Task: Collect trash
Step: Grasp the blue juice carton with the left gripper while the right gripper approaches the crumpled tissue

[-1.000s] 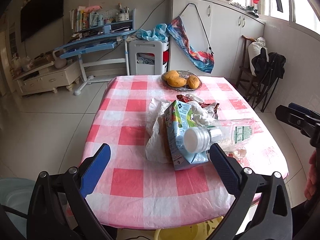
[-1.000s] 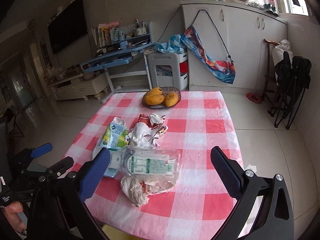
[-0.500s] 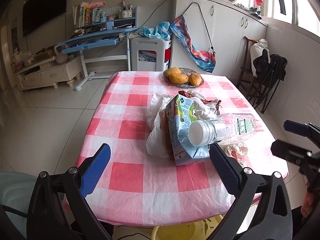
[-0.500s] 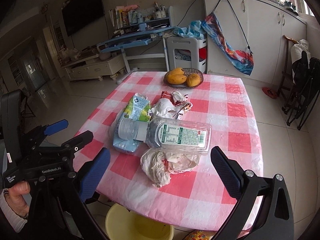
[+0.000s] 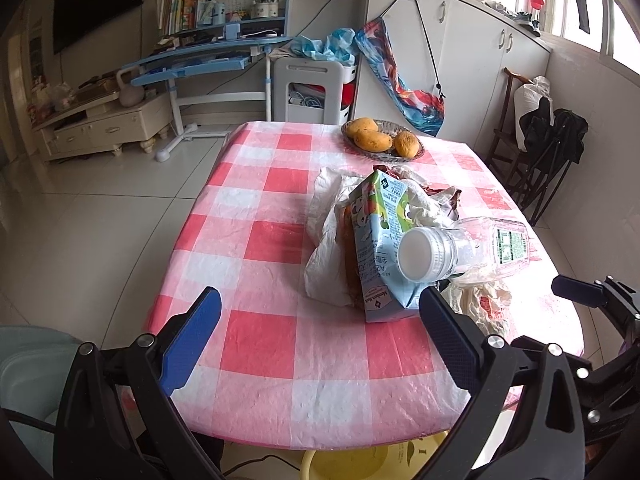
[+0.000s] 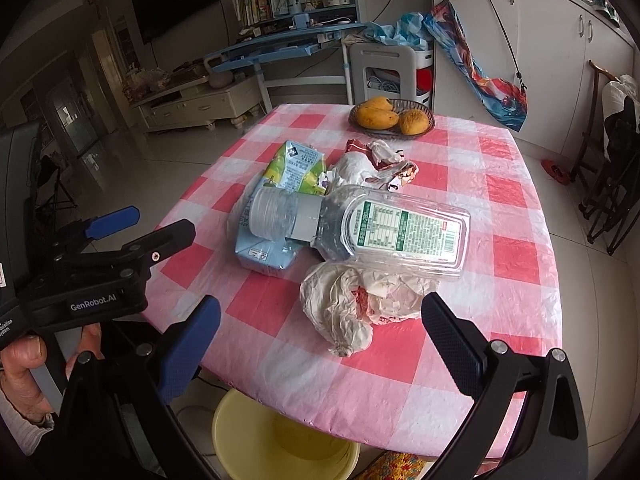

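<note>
Both claws hover level at the near edge of the counter (image 6: 516,208), jaws spread wide and empty. Ahead of the left claw (image 5: 320,320) lies the carton (image 5: 376,240), just beyond its right finger. The right claw (image 6: 320,328) points at crumpled paper (image 6: 348,304) between its fingers, with the clear bottle (image 6: 384,228) just beyond, resting on the carton. A yellow bin (image 6: 280,440) sits below.

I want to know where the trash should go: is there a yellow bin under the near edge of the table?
Yes, the right wrist view shows a yellow bin on the floor, partly tucked beneath the near edge of the checked table.
</note>
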The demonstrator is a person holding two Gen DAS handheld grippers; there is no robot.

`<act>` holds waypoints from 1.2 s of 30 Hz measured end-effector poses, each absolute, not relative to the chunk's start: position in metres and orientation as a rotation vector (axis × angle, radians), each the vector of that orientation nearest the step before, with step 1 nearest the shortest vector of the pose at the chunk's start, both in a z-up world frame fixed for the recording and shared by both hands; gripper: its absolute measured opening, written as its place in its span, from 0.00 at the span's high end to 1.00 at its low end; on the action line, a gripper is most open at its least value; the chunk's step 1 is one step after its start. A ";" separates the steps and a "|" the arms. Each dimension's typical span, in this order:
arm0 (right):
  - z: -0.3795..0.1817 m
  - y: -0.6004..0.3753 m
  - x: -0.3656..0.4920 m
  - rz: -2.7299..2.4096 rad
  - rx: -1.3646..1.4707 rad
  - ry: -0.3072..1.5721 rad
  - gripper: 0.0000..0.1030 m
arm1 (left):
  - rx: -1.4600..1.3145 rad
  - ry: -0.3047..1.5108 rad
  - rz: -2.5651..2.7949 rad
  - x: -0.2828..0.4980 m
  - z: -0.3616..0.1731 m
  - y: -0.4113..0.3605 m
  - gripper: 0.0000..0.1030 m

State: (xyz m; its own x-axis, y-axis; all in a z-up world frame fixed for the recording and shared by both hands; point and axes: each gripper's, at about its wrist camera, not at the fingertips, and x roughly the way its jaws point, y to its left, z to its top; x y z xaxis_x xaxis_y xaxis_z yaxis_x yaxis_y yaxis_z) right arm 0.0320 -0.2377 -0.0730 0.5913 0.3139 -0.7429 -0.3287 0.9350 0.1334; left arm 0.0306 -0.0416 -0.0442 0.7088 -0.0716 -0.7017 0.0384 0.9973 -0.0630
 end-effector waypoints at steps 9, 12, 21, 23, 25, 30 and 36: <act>-0.089 -0.235 0.050 0.348 -0.029 0.892 0.06 | -0.073 0.788 -0.065 0.044 -0.048 -0.043 0.07; -0.092 -0.232 0.053 0.341 -0.048 0.893 0.06 | -0.068 0.773 -0.086 0.045 -0.044 -0.045 0.07; -0.111 -0.231 0.072 0.332 -0.063 0.978 0.30 | 0.005 0.789 -0.157 0.055 -0.048 -0.058 0.07; -0.116 -0.234 0.072 0.341 -0.043 1.009 0.44 | -0.047 0.846 -0.168 0.067 -0.055 -0.053 0.07; -0.117 -0.236 0.069 0.350 -0.036 1.013 0.50 | -0.107 0.878 -0.173 0.076 -0.060 -0.048 0.07; -0.113 -0.241 0.063 0.371 -0.022 1.007 0.64 | -0.254 0.920 -0.159 0.106 -0.066 -0.041 0.07; -0.111 -0.245 0.063 0.382 -0.007 1.008 0.68 | -0.323 0.982 -0.157 0.137 -0.082 -0.046 0.07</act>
State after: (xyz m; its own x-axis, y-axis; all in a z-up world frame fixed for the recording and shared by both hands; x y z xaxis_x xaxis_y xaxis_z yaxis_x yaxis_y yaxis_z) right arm 0.0633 -0.2452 -0.1109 0.4733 0.3089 -0.8250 -0.3152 0.9339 0.1689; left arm 0.1368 -0.0465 -0.0817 0.5490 -0.2750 -0.7893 -0.0143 0.9411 -0.3379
